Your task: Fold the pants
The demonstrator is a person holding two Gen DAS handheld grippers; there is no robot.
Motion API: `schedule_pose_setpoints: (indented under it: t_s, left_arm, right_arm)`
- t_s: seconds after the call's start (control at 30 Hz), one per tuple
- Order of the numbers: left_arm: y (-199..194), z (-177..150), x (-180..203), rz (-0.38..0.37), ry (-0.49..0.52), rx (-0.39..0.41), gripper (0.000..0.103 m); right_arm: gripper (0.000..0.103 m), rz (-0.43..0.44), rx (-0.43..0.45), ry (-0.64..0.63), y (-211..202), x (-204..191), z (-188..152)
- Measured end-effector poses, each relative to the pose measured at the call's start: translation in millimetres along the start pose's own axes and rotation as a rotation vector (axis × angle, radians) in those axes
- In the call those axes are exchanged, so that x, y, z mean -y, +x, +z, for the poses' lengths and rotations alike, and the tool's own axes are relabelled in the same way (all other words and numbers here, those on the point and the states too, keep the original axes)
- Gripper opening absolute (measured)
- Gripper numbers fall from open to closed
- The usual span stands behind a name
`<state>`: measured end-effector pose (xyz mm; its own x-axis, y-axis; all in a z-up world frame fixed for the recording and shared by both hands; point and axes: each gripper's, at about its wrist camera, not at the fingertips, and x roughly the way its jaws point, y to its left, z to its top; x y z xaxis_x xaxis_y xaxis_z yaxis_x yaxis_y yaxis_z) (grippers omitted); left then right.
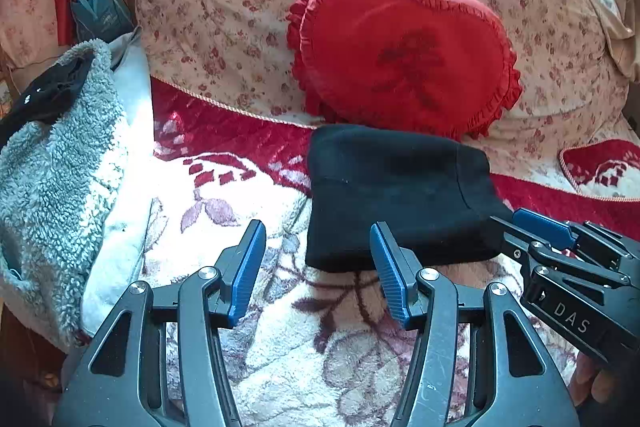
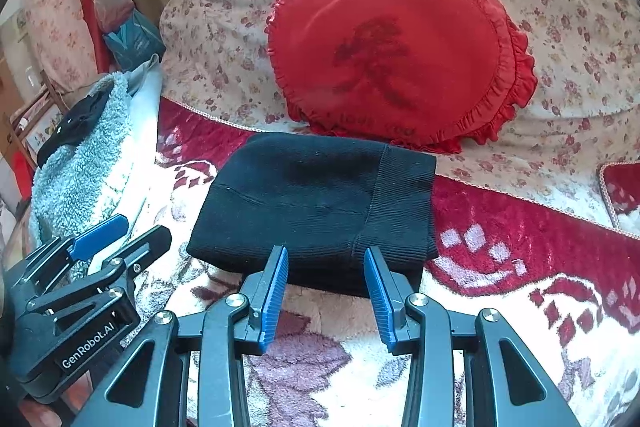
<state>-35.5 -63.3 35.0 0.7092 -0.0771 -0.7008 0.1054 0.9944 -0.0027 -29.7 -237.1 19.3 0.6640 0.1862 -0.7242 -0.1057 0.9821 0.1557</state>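
Observation:
The black pants [image 1: 396, 195] [image 2: 316, 199] lie folded into a compact rectangle on the flowered blanket [image 1: 248, 195], ribbed waistband to the right. My left gripper [image 1: 318, 227] is open over the blanket at the pants' near left corner, its right pad just overlapping the fabric edge, and nothing is pinched. My right gripper [image 2: 326, 251] is open too, its blue pads standing on either side of the near edge of the pants without pressing on them. Each gripper shows in the other's view: the right gripper [image 1: 505, 217] at the pants' right corner, the left gripper [image 2: 146, 225] to their left.
A red heart-shaped pillow [image 1: 404, 51] [image 2: 396, 55] leans on a floral quilt [image 1: 224, 19] just behind the pants. A grey fleece garment [image 1: 52, 163] with a black item on it is piled at the left. A hand [image 1: 592, 383] holds the right gripper.

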Motion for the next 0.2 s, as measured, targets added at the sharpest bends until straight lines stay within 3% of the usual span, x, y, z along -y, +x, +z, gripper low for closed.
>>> schedule_pose_setpoints:
  t_s: [0.2]
  left_arm:
    - [0.3,-1.1,-5.3,-0.014,-0.008,-0.012,0.054]
  right_arm:
    - [0.038,-0.011,0.008,0.001,-1.7,4.3,-1.1]
